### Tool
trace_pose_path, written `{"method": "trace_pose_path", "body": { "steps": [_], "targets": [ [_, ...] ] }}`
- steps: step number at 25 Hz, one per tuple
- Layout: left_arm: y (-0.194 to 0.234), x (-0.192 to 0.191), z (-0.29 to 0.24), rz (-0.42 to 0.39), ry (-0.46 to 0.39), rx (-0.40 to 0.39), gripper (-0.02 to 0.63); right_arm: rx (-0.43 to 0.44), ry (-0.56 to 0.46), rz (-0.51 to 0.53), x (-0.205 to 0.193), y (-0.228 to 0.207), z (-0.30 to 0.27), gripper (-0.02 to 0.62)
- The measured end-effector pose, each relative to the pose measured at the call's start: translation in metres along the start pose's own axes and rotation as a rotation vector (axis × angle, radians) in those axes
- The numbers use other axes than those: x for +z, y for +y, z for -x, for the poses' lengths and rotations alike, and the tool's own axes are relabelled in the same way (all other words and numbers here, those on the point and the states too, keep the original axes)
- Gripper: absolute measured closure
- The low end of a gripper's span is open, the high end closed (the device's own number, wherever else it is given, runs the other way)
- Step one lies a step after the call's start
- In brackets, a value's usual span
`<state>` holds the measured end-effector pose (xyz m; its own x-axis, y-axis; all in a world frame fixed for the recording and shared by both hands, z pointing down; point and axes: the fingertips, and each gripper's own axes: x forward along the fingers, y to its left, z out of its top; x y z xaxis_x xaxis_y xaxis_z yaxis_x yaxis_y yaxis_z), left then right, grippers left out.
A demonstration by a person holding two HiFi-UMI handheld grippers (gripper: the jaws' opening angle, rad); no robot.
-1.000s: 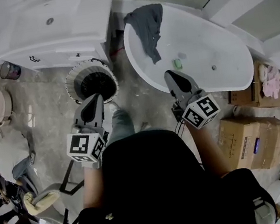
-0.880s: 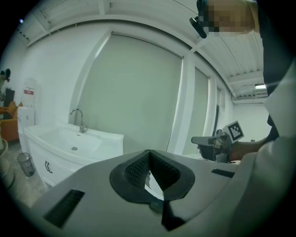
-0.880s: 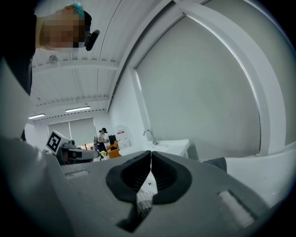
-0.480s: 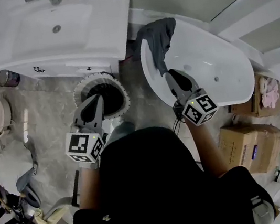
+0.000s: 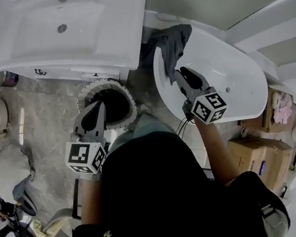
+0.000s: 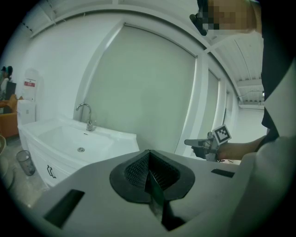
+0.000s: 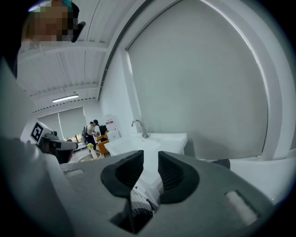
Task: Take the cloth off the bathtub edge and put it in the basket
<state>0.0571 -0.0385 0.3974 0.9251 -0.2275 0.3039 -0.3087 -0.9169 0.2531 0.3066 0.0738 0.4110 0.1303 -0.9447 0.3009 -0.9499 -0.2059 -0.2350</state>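
Cloth (image 5: 172, 42) drapes the bathtub (image 5: 229, 65) end rim; right gripper (image 5: 181, 73) aims there, empty fingers (image 7: 127, 169) just opening slightly. Left gripper (image 5: 99, 104), fingers (image 6: 138, 169) pressed together, idles near the basket (image 5: 84, 92).

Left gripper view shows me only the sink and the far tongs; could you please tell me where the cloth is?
Observer: The grey cloth hangs over the rim of the bathtub, at the end nearest the sink.
Operator: Thank you. Are the right tongs holding it?
Observer: No. The right tongs have just been opening, with nothing between them. Their tips sit close by the cloth's hanging end.
Operator: And where is the basket?
Observer: The round basket stands between the sink and the bathtub, just ahead of the left tongs.
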Motion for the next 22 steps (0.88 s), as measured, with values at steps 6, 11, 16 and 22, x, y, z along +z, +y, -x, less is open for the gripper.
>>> {"method": "trace_pose_path", "body": {
  "steps": [6,11,16,22],
  "targets": [
    [0.009,0.003,-0.024,0.031,0.022,0.063,0.591,-0.007,0.073,0.005,-0.004,-0.054,-0.040,0.476],
    [0.015,0.007,-0.047,0.053,0.041,0.126,0.591,-0.020,0.158,-0.017,-0.019,-0.107,-0.077,0.433],
    [0.022,0.003,-0.067,0.080,0.069,0.188,0.591,-0.027,0.262,-0.005,-0.048,-0.158,-0.121,0.376],
    [0.022,-0.008,-0.079,0.098,0.119,0.258,0.591,-0.034,0.380,-0.003,-0.091,-0.207,-0.174,0.277]
  ]
}}
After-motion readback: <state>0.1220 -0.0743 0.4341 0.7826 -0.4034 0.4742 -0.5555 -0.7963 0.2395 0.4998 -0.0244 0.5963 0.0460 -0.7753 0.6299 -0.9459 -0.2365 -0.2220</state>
